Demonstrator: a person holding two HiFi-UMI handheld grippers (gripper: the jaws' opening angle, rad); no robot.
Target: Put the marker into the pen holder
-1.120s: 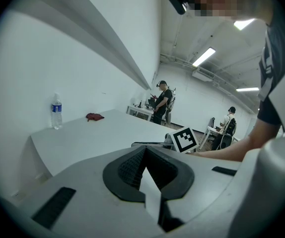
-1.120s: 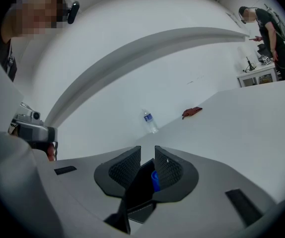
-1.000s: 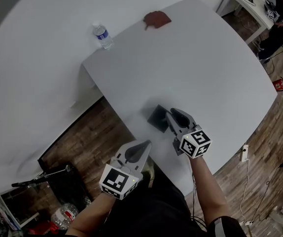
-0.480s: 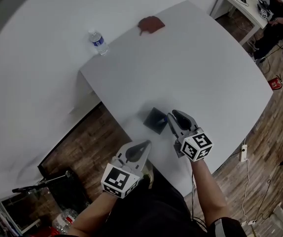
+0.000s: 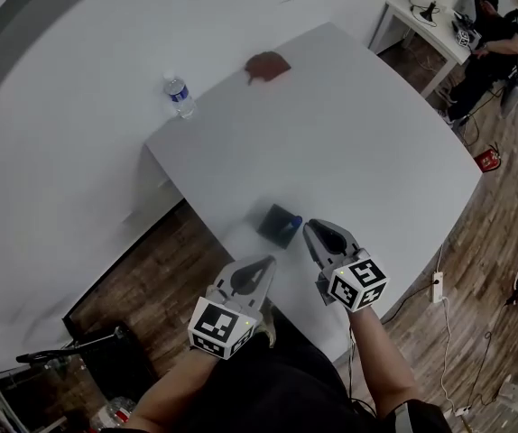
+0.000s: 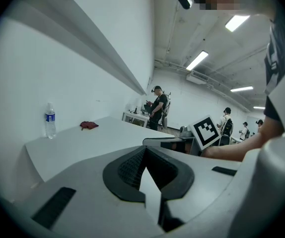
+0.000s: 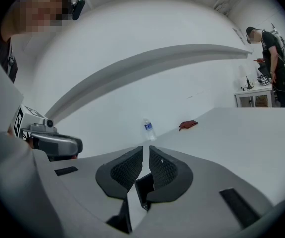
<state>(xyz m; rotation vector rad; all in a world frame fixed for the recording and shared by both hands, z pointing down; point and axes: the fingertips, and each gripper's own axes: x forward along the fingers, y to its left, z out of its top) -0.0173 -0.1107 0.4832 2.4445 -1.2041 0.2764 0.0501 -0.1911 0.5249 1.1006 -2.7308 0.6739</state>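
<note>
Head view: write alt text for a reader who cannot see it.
Seen from above, the right gripper points at a dark square pen holder, something blue at its rim, near the front edge of a white table; the left gripper hangs beside it, off the table. A water bottle and a reddish cloth sit at the far edge.

The white table [image 5: 358, 133] stood on a wood-plank floor [image 5: 160, 260], its top bare over most of its spread in the head view. Taken from the table's middle, a clear water bottle [image 5: 179, 95] with a blue label stood upright at the corner at 10 o'clock, and a crumpled reddish-brown cloth [image 5: 265, 65] lay near the far edge at 11 o'clock, well apart from the bottle. A dark square pen holder [image 5: 280, 225] sat at 7 o'clock, near the closest edge.
</note>
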